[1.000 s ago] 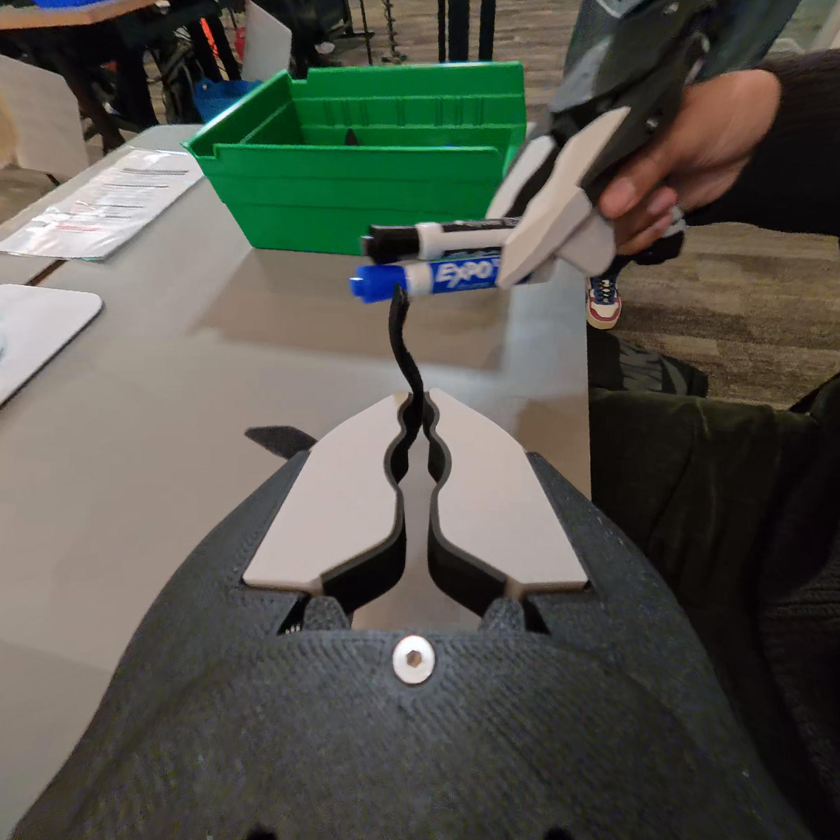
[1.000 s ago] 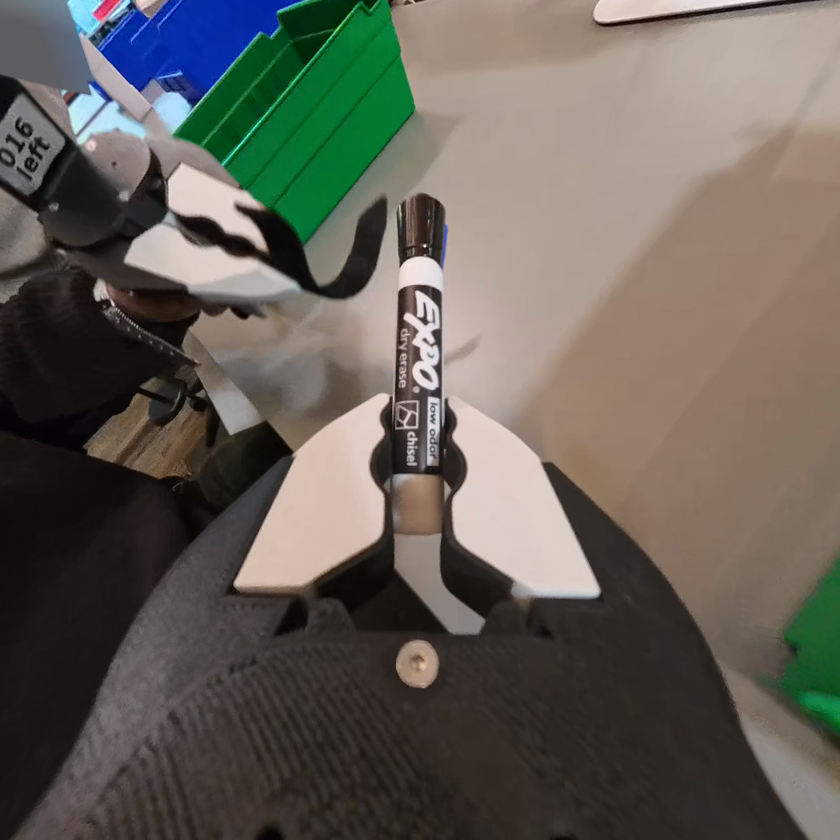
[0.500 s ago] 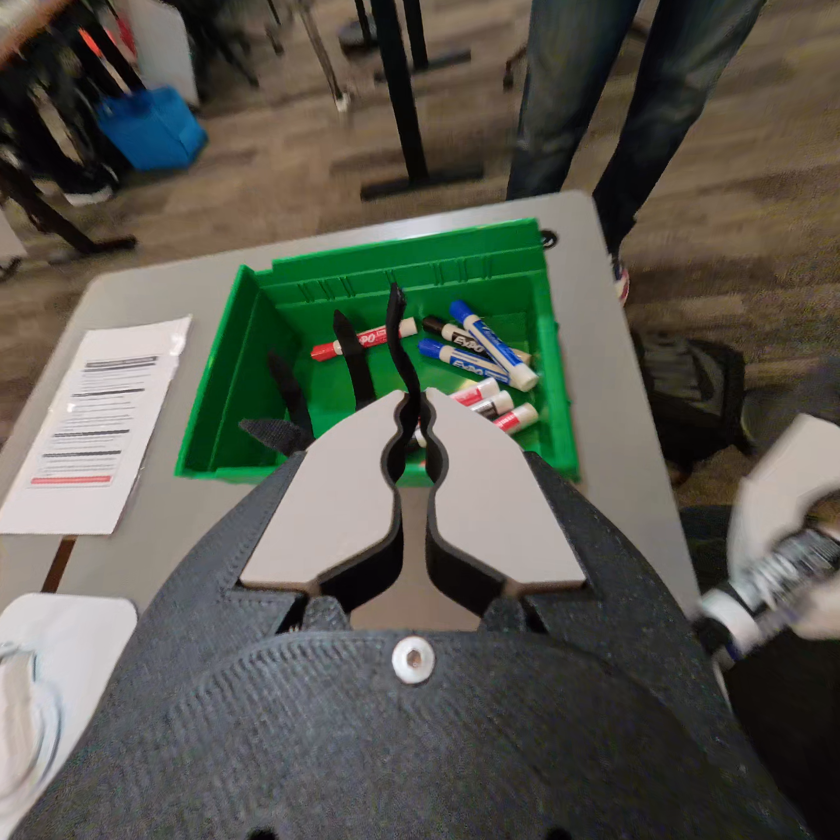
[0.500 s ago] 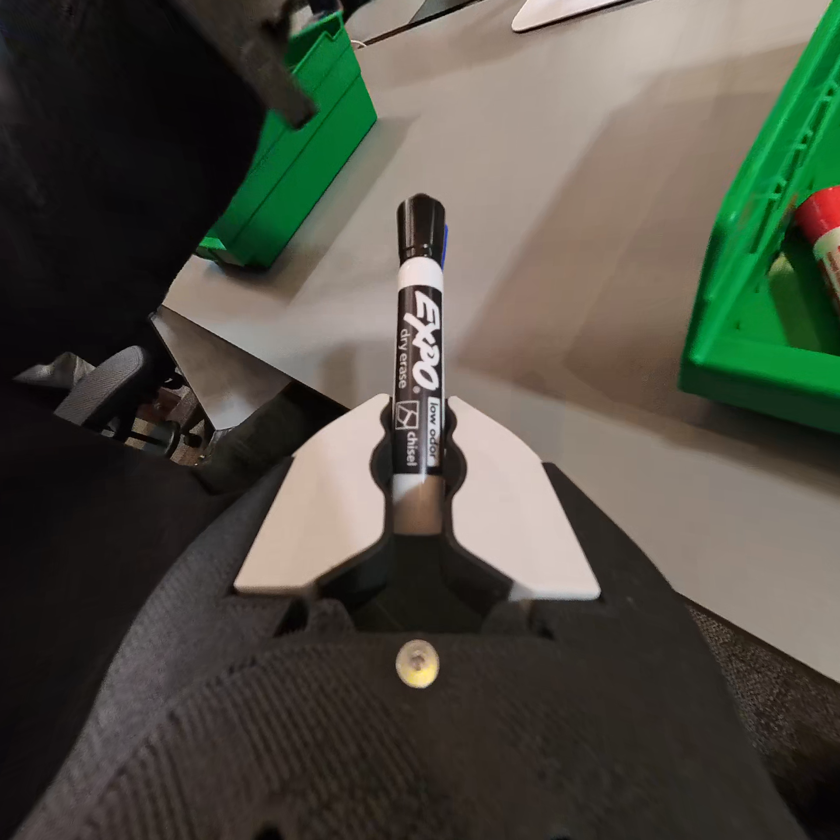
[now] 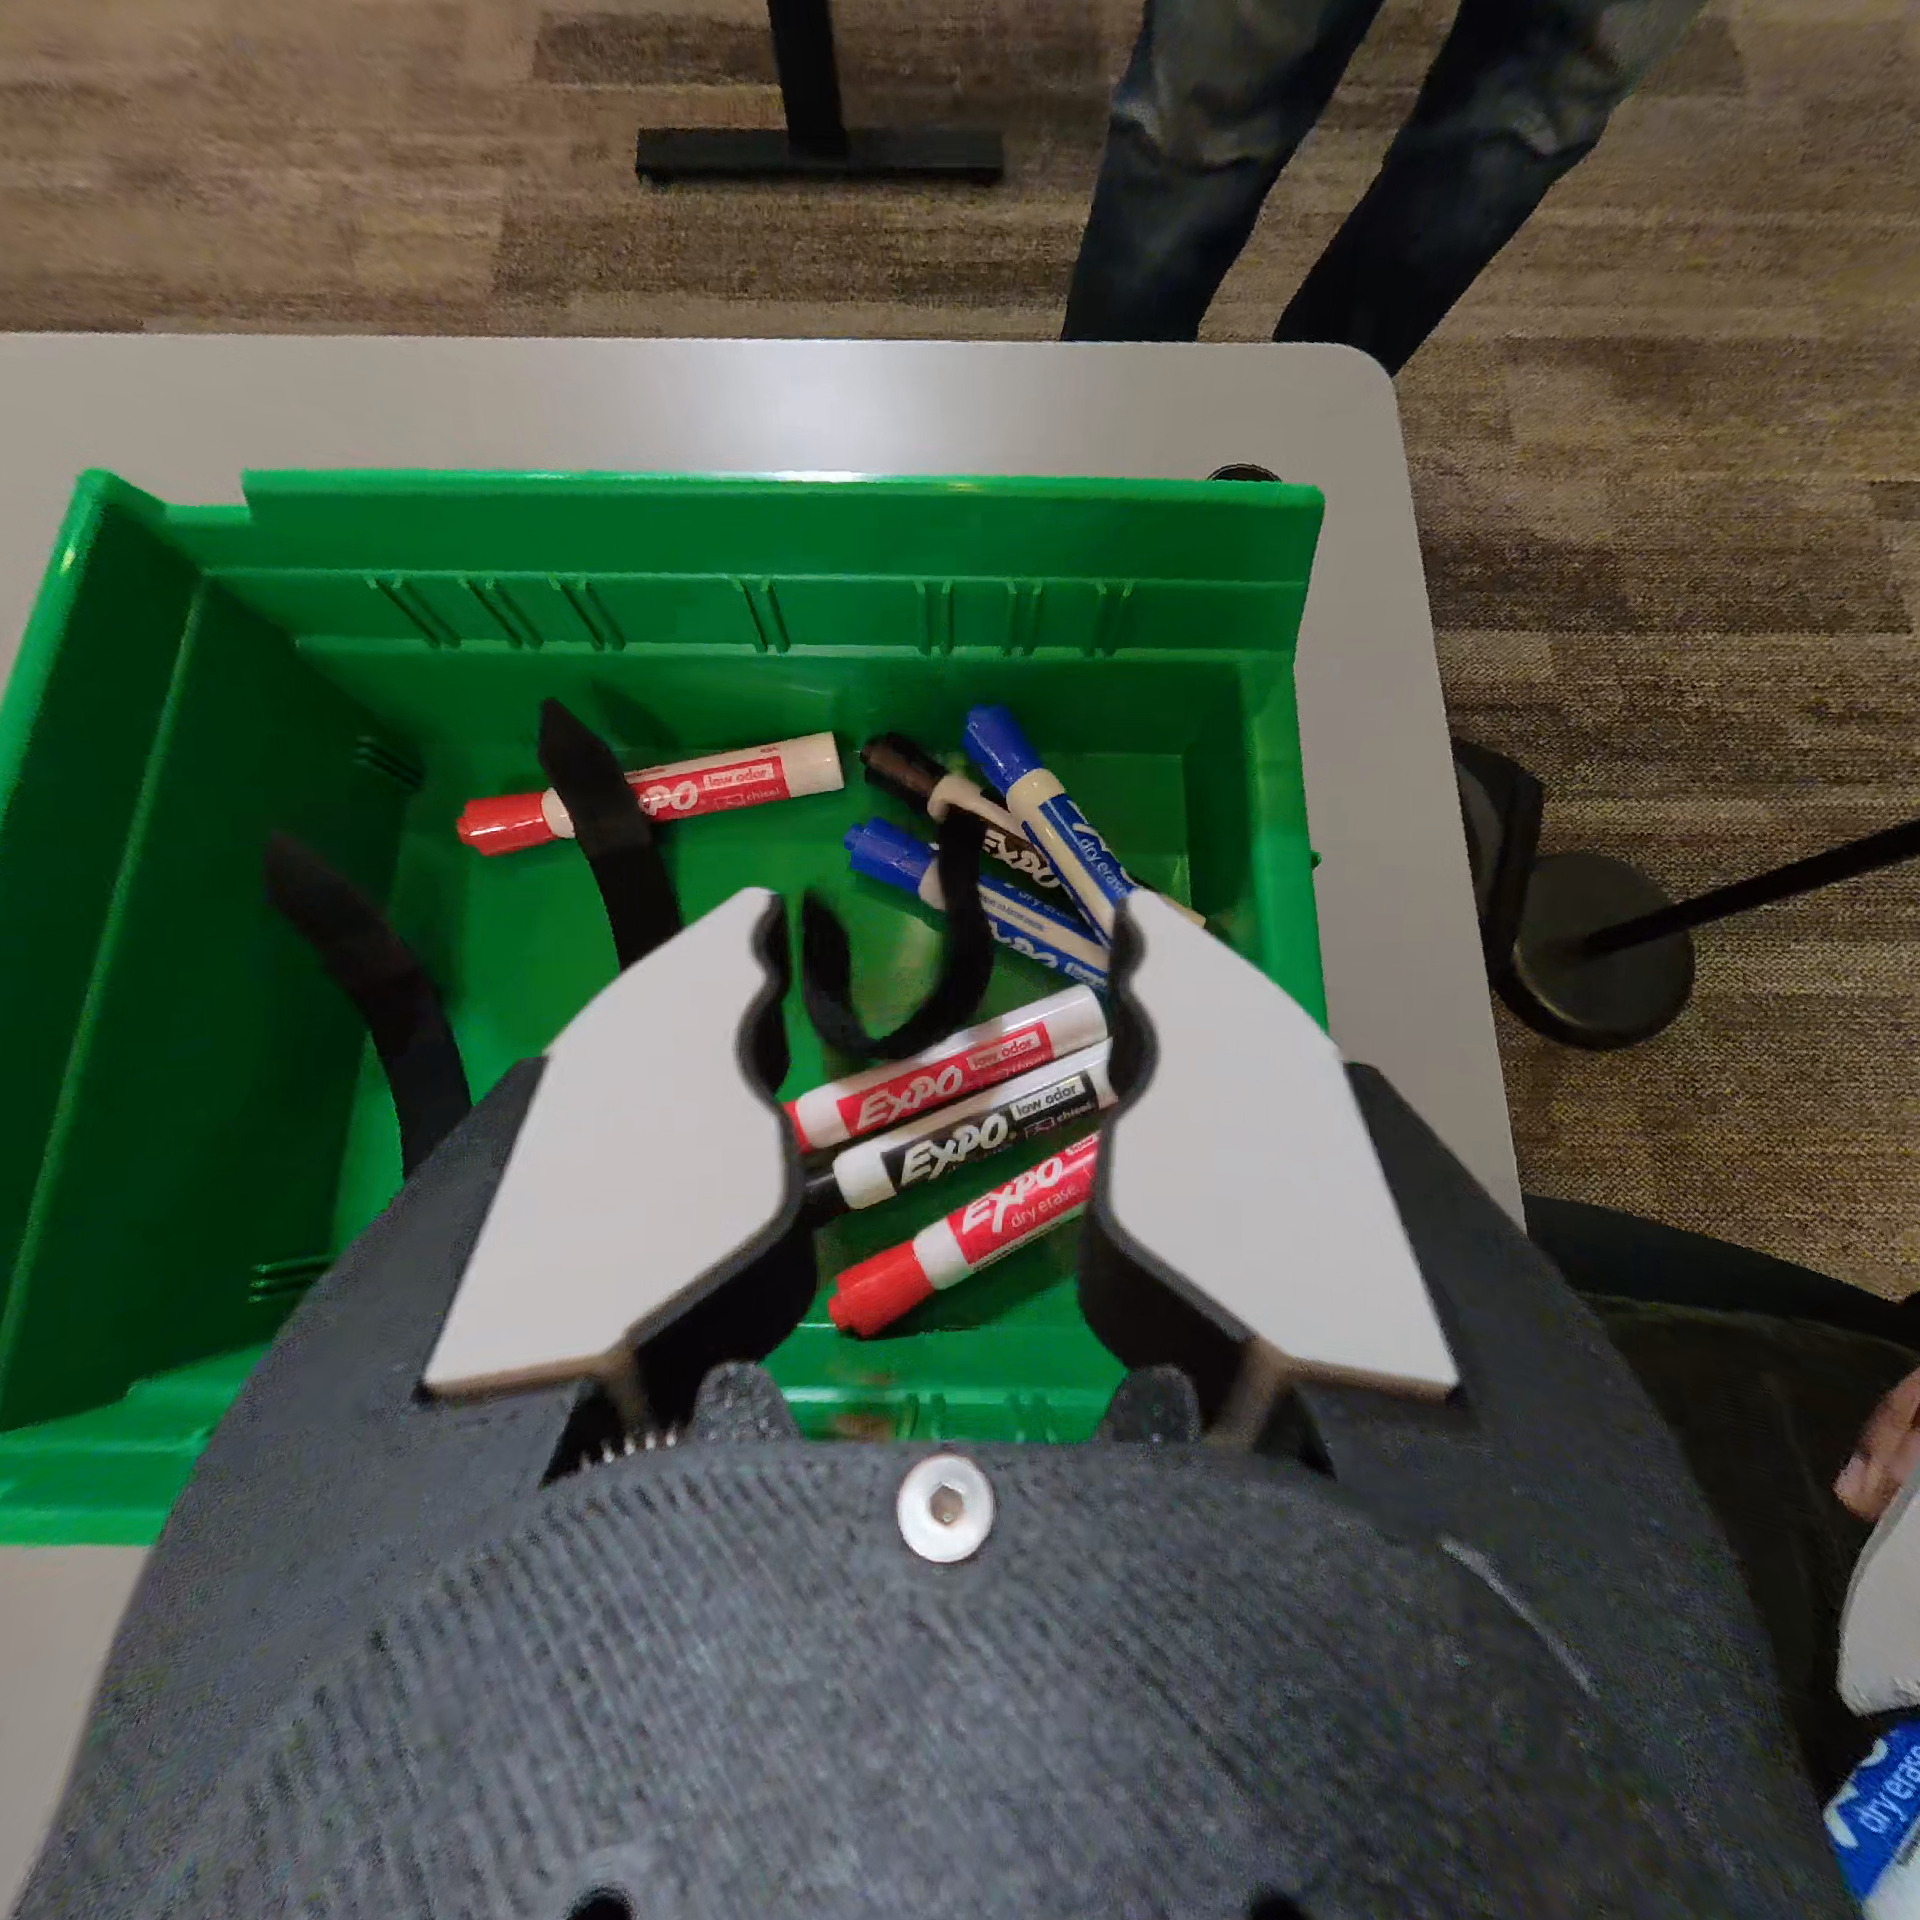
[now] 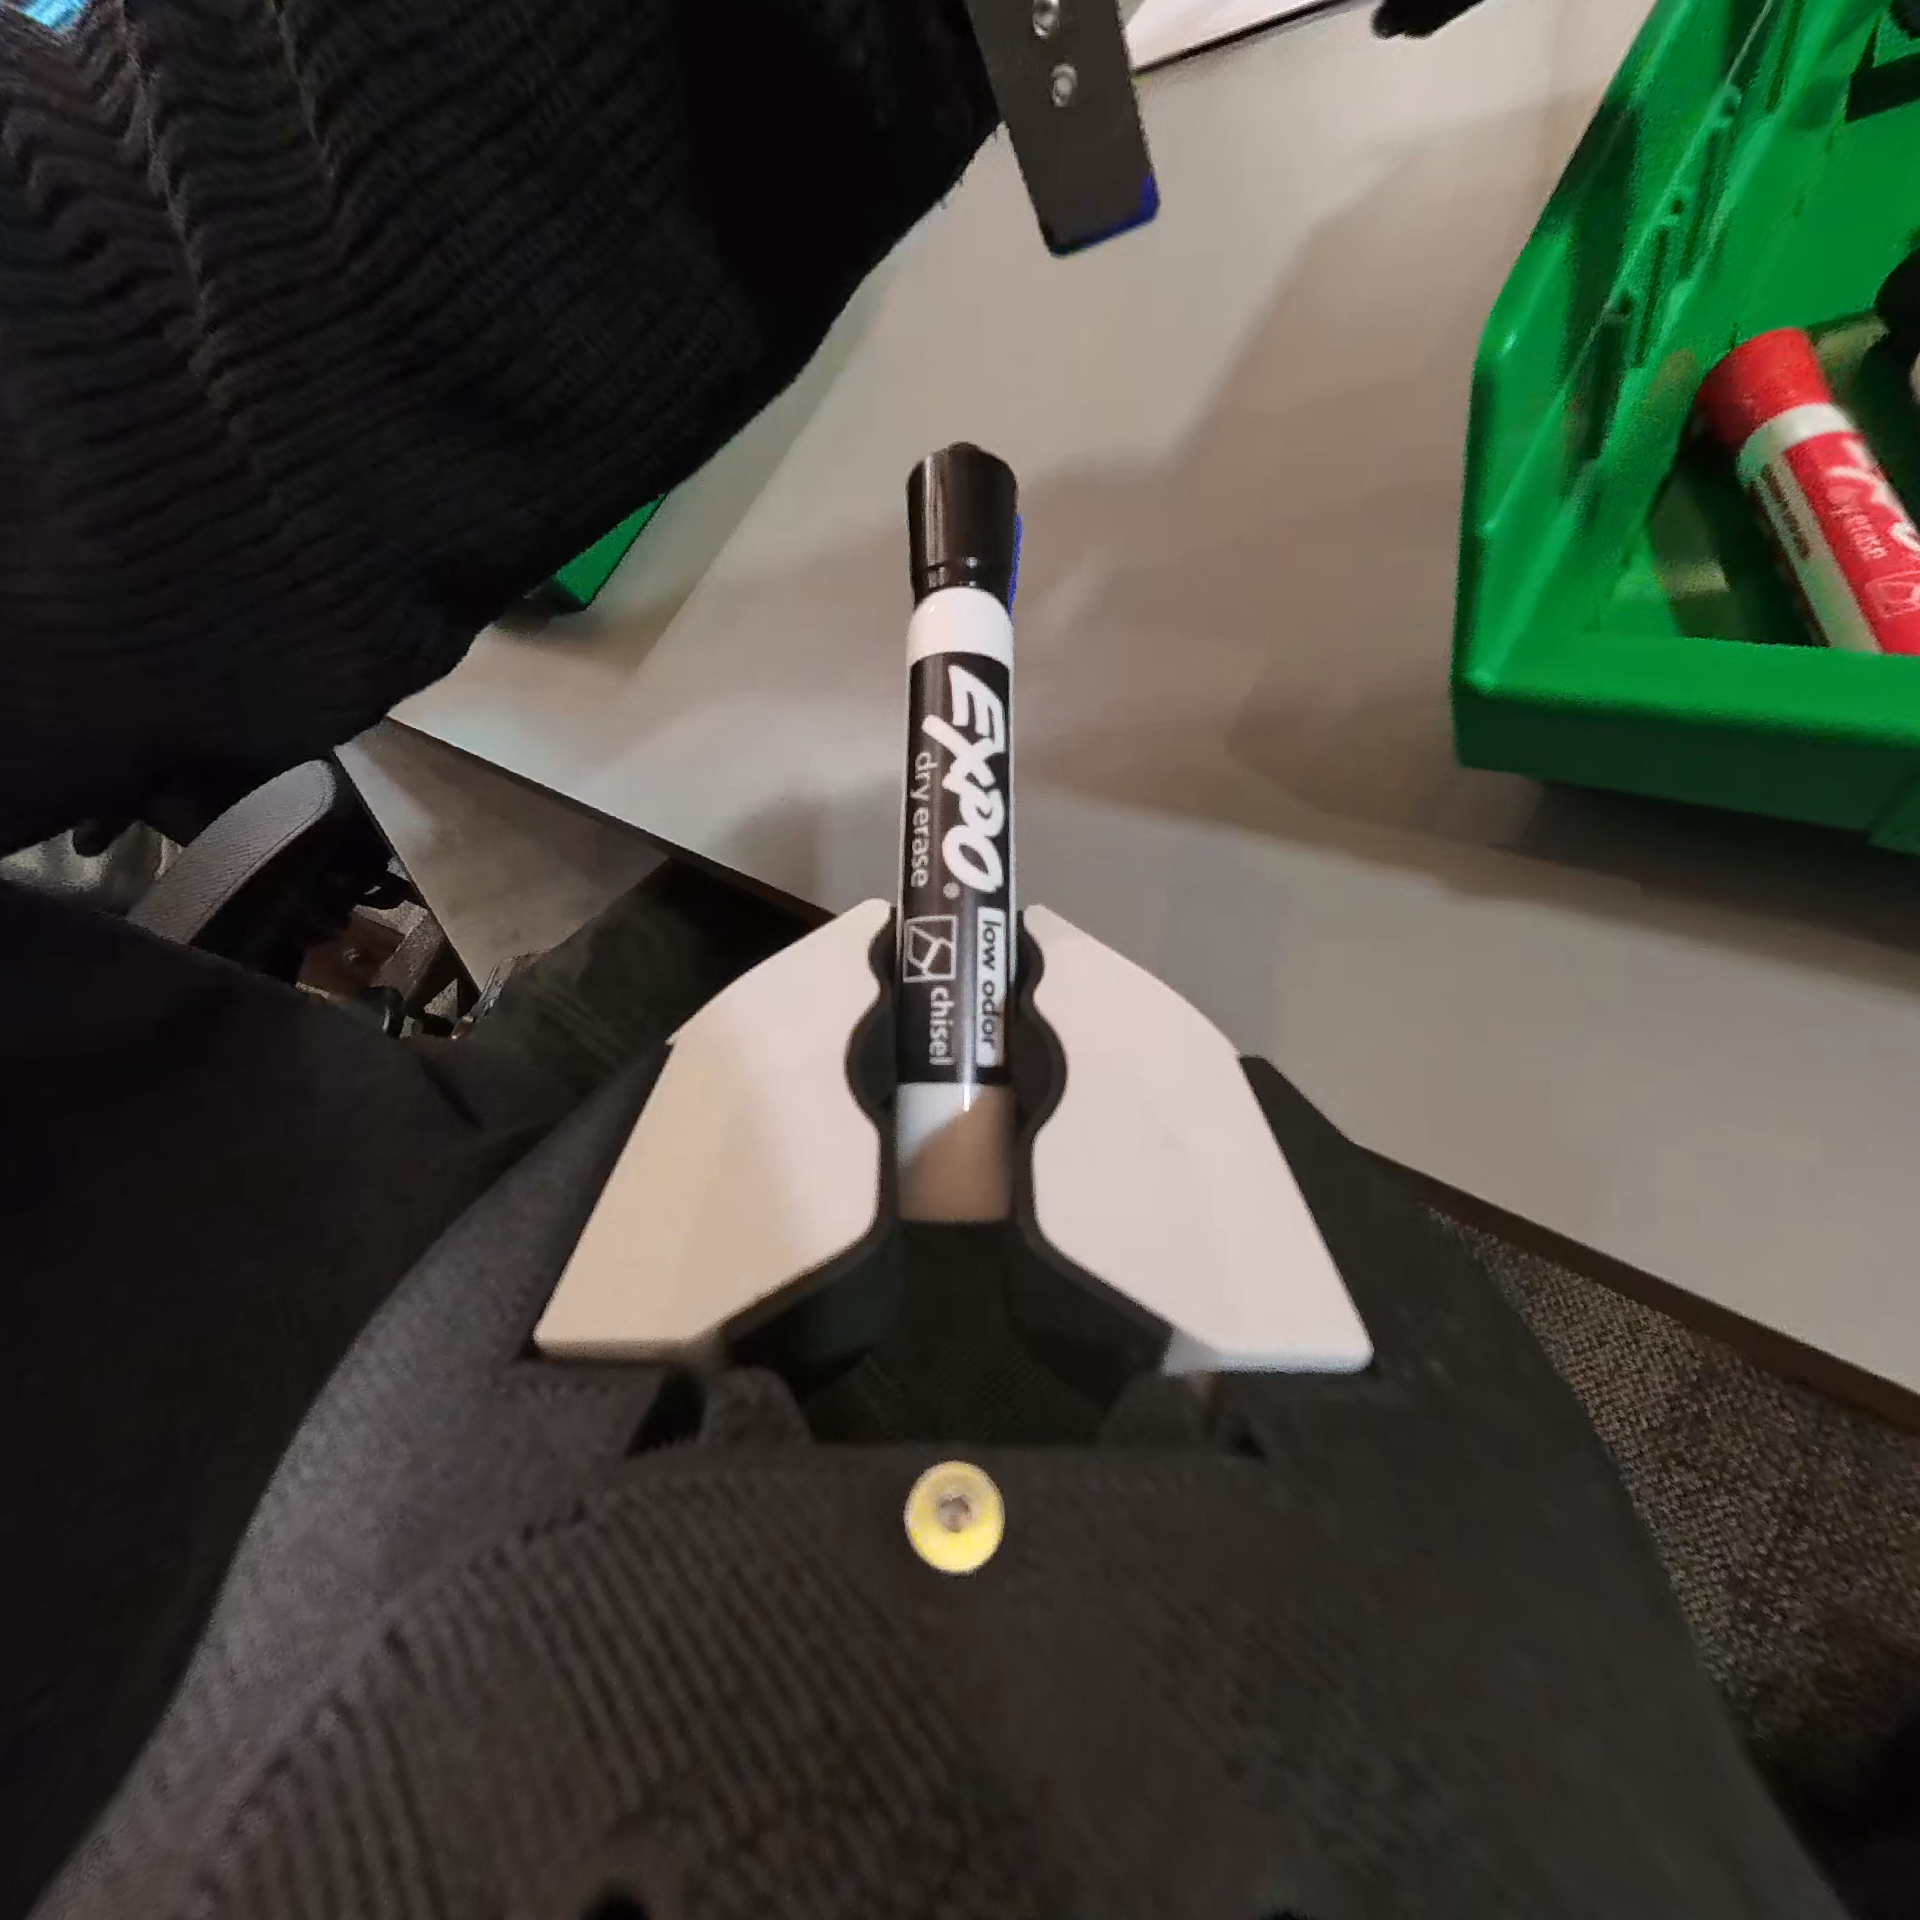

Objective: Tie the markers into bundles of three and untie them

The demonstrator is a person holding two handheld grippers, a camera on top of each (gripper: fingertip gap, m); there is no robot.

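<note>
My left gripper (image 5: pixel 945 914) is open and empty, hovering over a green bin (image 5: pixel 779 499). Below its fingers a curled black strap (image 5: pixel 894 997) lies loose in the bin, among red markers (image 5: pixel 935 1081), a black marker (image 5: pixel 977 1143) and blue markers (image 5: pixel 1049 831). Two more black straps (image 5: pixel 613 821) lie on the bin's left side. My right gripper (image 6: pixel 956 920) is shut on a black marker (image 6: pixel 956 727) that points forward; a blue marker sits behind it, with only a sliver (image 6: pixel 1016 561) showing. That blue marker (image 5: pixel 1881 1808) also shows at the lower right of the left wrist view.
The bin stands on a grey table (image 5: pixel 727 405) near its right edge. A person's legs (image 5: pixel 1195 156) stand beyond the table, by a black stand base (image 5: pixel 821 156). In the right wrist view the bin (image 6: pixel 1558 727) is at right and a dark sleeve (image 6: pixel 416 312) fills the upper left.
My left gripper opened and let go of the black strap, which now lies in the bin; it also moved closer over the bin. My right gripper kept its markers and shifted slightly.
</note>
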